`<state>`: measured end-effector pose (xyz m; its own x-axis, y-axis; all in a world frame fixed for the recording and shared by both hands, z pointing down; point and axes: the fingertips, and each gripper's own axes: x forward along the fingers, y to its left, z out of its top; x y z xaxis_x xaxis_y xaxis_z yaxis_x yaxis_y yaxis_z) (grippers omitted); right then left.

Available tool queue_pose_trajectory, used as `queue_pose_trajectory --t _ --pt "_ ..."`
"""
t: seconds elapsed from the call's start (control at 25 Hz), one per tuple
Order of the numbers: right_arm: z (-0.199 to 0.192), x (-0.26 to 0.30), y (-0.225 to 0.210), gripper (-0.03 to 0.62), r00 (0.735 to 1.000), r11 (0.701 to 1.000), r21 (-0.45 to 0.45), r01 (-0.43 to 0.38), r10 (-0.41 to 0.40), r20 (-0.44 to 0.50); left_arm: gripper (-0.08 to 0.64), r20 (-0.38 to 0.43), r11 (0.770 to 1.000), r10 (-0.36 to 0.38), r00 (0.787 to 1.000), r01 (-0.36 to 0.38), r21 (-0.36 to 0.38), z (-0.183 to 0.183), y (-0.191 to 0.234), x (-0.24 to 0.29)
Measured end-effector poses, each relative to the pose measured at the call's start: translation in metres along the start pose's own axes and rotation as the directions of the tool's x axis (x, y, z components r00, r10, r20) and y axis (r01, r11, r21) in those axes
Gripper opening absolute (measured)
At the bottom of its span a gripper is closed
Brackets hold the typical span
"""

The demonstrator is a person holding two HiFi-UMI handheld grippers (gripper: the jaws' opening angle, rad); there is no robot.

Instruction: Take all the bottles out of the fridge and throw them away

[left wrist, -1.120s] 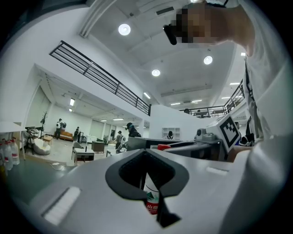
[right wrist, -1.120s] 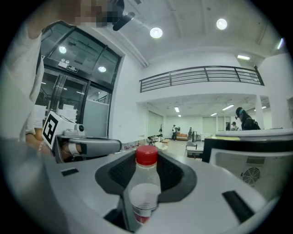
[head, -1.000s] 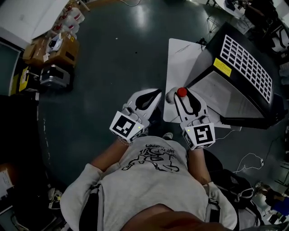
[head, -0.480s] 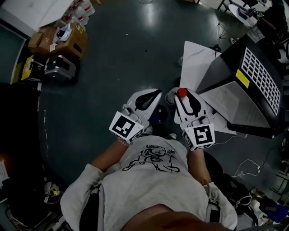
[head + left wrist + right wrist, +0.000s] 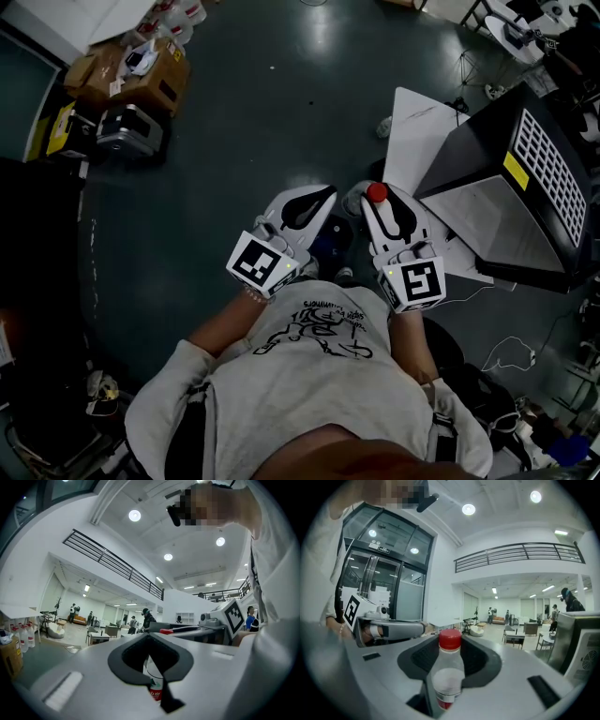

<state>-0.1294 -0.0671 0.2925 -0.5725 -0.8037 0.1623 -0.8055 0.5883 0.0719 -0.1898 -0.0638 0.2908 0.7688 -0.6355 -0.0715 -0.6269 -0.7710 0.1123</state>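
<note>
Bottles, two, both out of the fridge and in hand. A clear red-capped bottle stands upright in the right gripper, whose jaws are partly spread and clamped on its body below the cap. The left gripper has its jaws pressed on a second, labelled bottle, and only a narrow strip of it shows in the gap. Both grippers are held level at the person's chest, side by side.

- Surroundings, head view: a black appliance at 2 o'clock, probably the fridge. Cardboard boxes at 11 o'clock. Dark floor at 12 o'clock. No bin is visible in any view.

Risks, as judged:
- The left bottle sits deep and mostly hidden, so grip quality cannot be checked. A jolt could let it slide down and out.
- The right bottle is held on its smooth, rounded plastic body. A tilt of the wrist could swing or squeeze it loose.
- Loose cables lie at 4 o'clock, a trip hazard with both hands full.
- With the bin unseen, a blind release could put a bottle on the floor.
</note>
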Motion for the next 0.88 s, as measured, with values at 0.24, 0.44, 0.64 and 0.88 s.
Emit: queue_pose_trajectory --t 0.24,0.44,0.64,0.88 --pt "0.004 -0.005 -0.001 0.146 1.000 1.000 -0.010 -0.009 0.009 0.010 0.008 0.010 1.000 0.009 1.000 -0.009 0.002 0.003 -0.008 -0.001" --pt "0.009 -0.007 -0.004 0.146 1.000 1.000 -0.013 -0.015 0.015 0.002 0.008 0.006 1.000 0.023 1.000 -0.023 0.004 0.004 -0.011 0.000" --pt "0.008 -0.011 -0.009 0.146 1.000 1.000 -0.013 -0.025 0.025 0.006 0.009 0.003 0.999 0.034 0.999 -0.034 -0.002 0.002 -0.016 0.004" --pt "-0.004 -0.018 -0.014 0.146 1.000 1.000 -0.002 -0.028 0.028 -0.006 0.008 -0.008 0.999 0.037 0.999 -0.037 -0.012 -0.006 -0.023 0.007"
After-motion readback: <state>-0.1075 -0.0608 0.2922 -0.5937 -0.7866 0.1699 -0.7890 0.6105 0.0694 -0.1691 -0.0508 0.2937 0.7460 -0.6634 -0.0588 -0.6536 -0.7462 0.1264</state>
